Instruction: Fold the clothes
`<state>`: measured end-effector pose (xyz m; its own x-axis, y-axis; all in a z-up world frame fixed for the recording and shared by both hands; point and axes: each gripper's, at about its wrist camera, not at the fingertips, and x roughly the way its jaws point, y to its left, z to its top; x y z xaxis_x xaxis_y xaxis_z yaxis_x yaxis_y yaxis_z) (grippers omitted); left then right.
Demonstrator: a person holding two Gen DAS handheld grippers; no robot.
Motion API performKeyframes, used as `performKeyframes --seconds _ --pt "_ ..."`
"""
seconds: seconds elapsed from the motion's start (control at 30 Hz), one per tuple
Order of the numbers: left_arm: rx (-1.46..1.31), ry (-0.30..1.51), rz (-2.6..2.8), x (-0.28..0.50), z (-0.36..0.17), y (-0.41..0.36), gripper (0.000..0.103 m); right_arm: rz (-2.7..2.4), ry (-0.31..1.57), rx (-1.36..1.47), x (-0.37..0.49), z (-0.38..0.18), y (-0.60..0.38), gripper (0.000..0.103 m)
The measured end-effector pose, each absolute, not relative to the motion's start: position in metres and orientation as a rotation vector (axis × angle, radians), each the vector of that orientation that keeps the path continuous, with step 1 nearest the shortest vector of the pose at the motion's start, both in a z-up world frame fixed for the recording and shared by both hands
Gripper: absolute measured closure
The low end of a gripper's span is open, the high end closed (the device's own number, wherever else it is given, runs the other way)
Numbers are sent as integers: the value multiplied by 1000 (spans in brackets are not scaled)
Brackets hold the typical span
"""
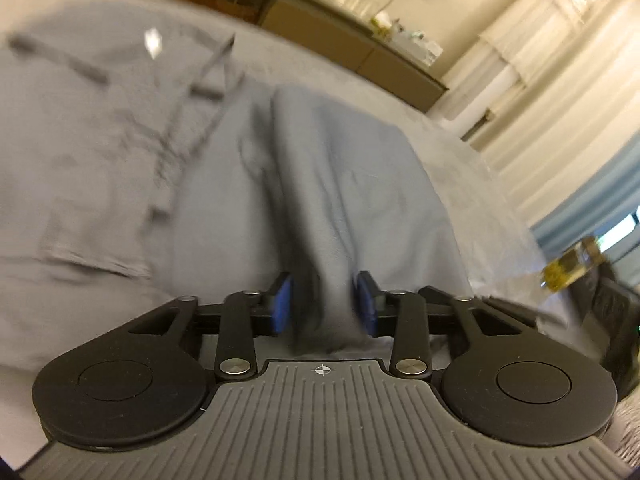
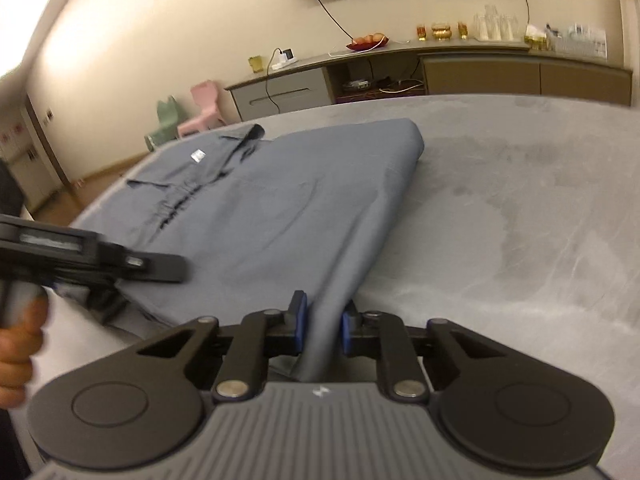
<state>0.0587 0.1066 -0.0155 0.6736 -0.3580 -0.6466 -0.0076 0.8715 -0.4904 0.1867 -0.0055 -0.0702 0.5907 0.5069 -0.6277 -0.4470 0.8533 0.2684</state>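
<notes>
A grey-blue button shirt [image 2: 256,208] lies on a grey bed [image 2: 520,208], collar and white label at the far end, its right side folded over. My right gripper [image 2: 323,328] is shut on the shirt's near hem, with cloth bunched between the blue pads [image 2: 301,322]. My left gripper [image 1: 324,308] is shut on a fold of the same shirt [image 1: 328,184]; the view is blurred. The left gripper also shows at the left of the right wrist view [image 2: 160,270], held by a hand.
A long low cabinet [image 2: 480,72] with glasses, a fruit plate and cables stands along the far wall. Small pink and green chairs [image 2: 196,116] stand at the back left. Curtains [image 1: 560,120] hang at the right in the left wrist view.
</notes>
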Motion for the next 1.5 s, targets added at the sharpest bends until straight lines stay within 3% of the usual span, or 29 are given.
performKeyframes --seconds 0.1,0.2,0.23,0.27,0.4,0.47,0.57,0.6,0.67,0.73,0.83,0.93,1.07,1.13,1.23,1.43,1.5 --pt "-459 807 -237 48 -5 107 64 566 778 64 187 -70 -1 80" --pt "-443 853 -231 54 -16 100 65 542 792 89 187 -68 1 72" --pt "-436 872 -215 57 -22 97 84 535 790 86 187 -67 2 65" --pt "-454 901 -179 55 -30 101 92 529 788 83 186 -67 2 64" --pt "-465 882 -146 53 -34 93 94 487 789 23 184 -69 6 62" --pt "-454 869 -138 51 -34 90 93 459 781 -15 182 -69 9 49" --pt "-480 869 -155 50 -34 96 89 426 779 -50 184 -68 12 41" --pt "-484 858 -153 45 -30 98 88 414 777 -59 184 -68 12 42" --pt "-500 784 -158 33 -20 104 87 373 726 -49 180 -58 6 53" --pt "-471 736 -156 28 -16 106 89 365 593 -68 163 -41 4 56" --pt "-400 793 -125 40 -29 99 93 450 487 -94 150 -31 15 65" --pt "-364 815 -111 46 -41 92 91 473 649 -165 166 -58 38 81" --pt "-369 759 -190 28 -25 98 87 454 708 -177 171 -70 40 79" --pt "-325 669 -175 16 -3 114 80 457 685 -119 167 -59 36 77" --pt "-240 631 -21 16 13 156 79 494 621 -122 156 -47 41 69" --pt "-232 873 174 37 -31 236 81 491 673 -211 165 -62 57 65" --pt "-233 846 179 26 -38 224 82 457 702 -218 174 -65 50 57"
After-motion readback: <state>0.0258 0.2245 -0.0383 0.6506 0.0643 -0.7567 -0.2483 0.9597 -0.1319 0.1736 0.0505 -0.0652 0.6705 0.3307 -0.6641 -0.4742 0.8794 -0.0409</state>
